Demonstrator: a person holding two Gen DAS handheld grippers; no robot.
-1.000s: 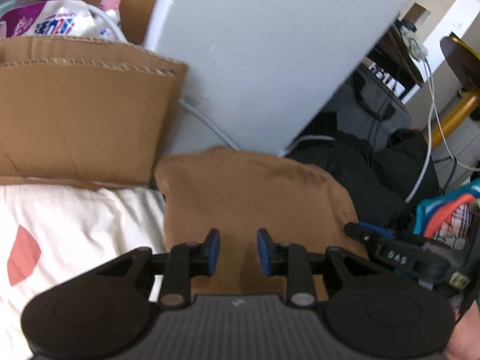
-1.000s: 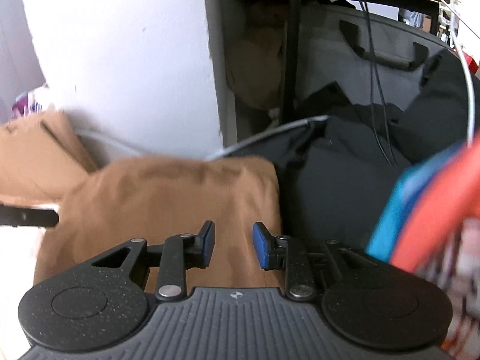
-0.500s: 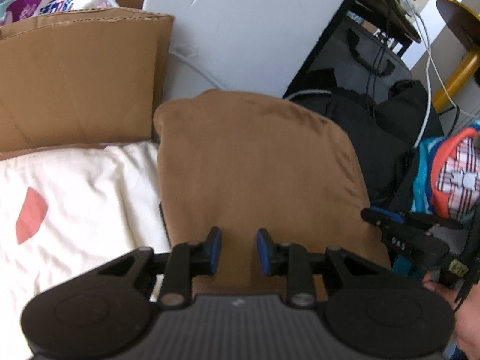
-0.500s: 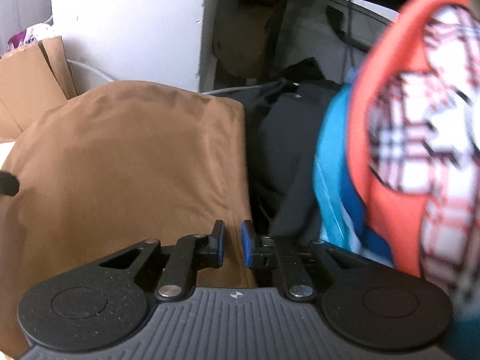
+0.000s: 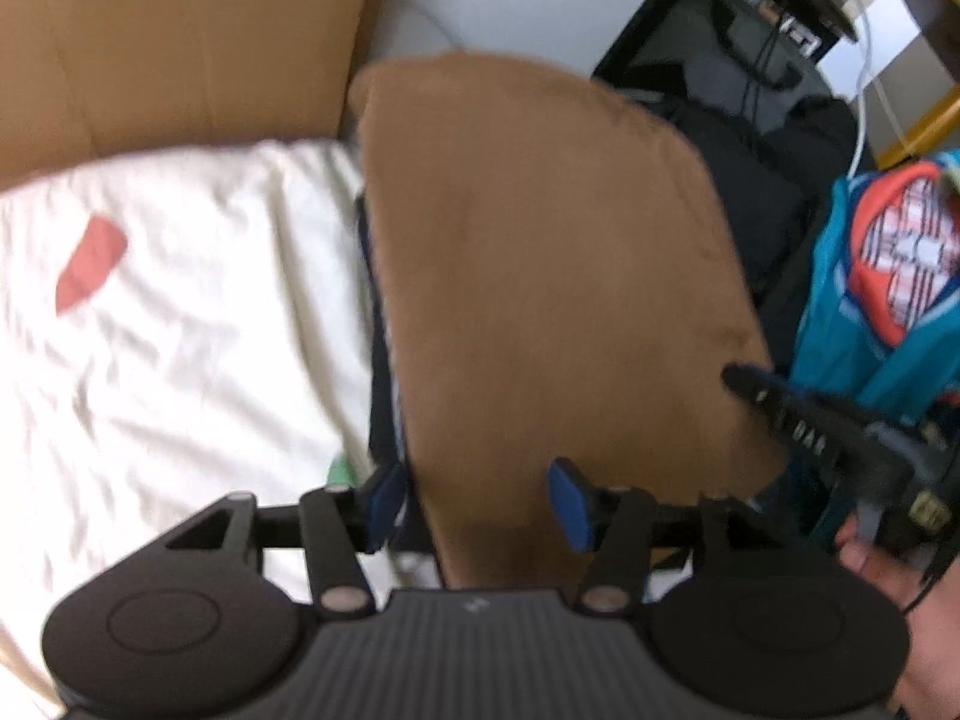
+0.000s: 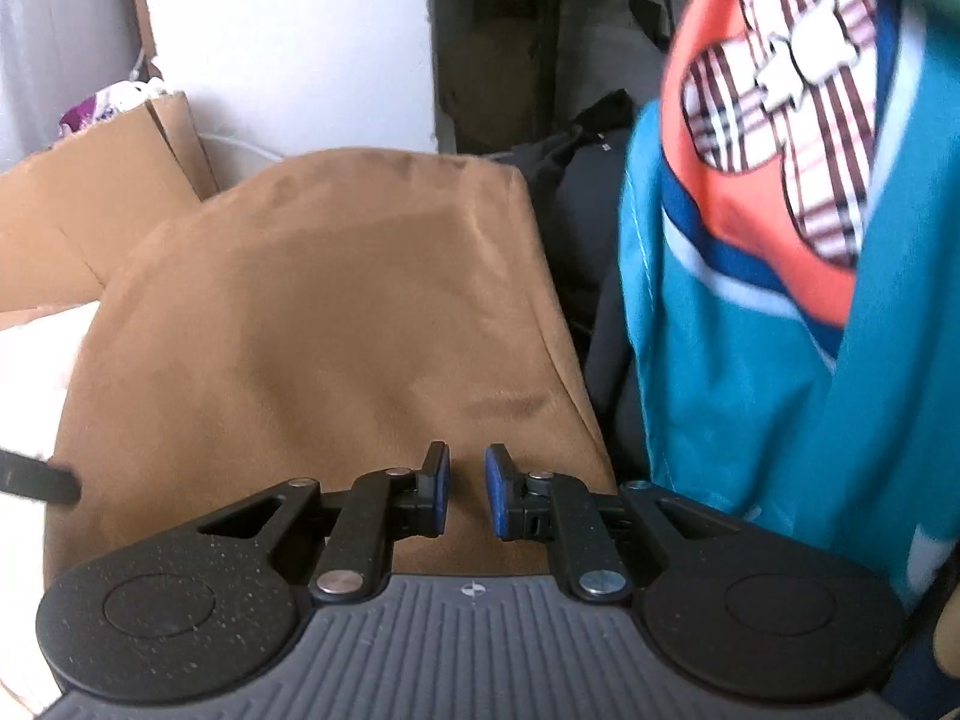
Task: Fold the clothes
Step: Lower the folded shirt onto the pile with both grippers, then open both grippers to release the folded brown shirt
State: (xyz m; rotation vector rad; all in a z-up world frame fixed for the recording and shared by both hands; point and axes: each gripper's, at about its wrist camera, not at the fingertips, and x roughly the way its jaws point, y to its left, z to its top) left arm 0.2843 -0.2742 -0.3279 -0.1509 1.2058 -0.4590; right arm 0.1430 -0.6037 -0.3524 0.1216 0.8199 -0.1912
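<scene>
A white sheet [image 5: 180, 330] is covering the bed on the left, and a folded brown garment [image 5: 540, 276] is lying along its right edge, reaching toward the far wall. It looks soft, light and limp, so it is best pinched at its near corners. The left gripper [image 5: 474, 504] is hovering over the near left edge, its jaws just having been spreading, nothing pinched. The right gripper [image 6: 467, 495] is keeping a narrow empty gap. No readable writing.
</scene>
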